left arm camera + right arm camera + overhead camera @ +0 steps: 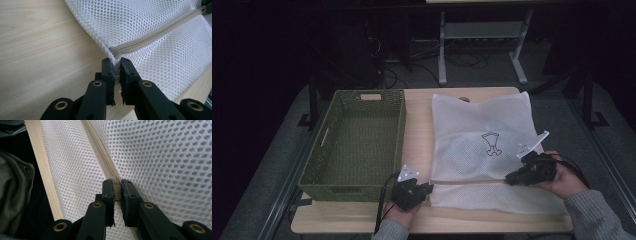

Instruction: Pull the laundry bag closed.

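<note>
Hand-held gripper, left point(428, 188), level, pinching mesh bag point(482, 145).

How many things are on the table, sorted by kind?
Green basket: 1
White mesh bag: 1
Grippers: 2, left gripper and right gripper, each pinching the bag's zipper line
Total: 4

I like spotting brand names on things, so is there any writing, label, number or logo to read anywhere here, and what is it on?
No readable words or numbers.
White mesh bag: a dark outline drawing, no letters to make out.
Green basket: a pale tag on the far rim, too small to read.
Grey plate on the right gripper: small dark marks, too blurred to read.
</note>
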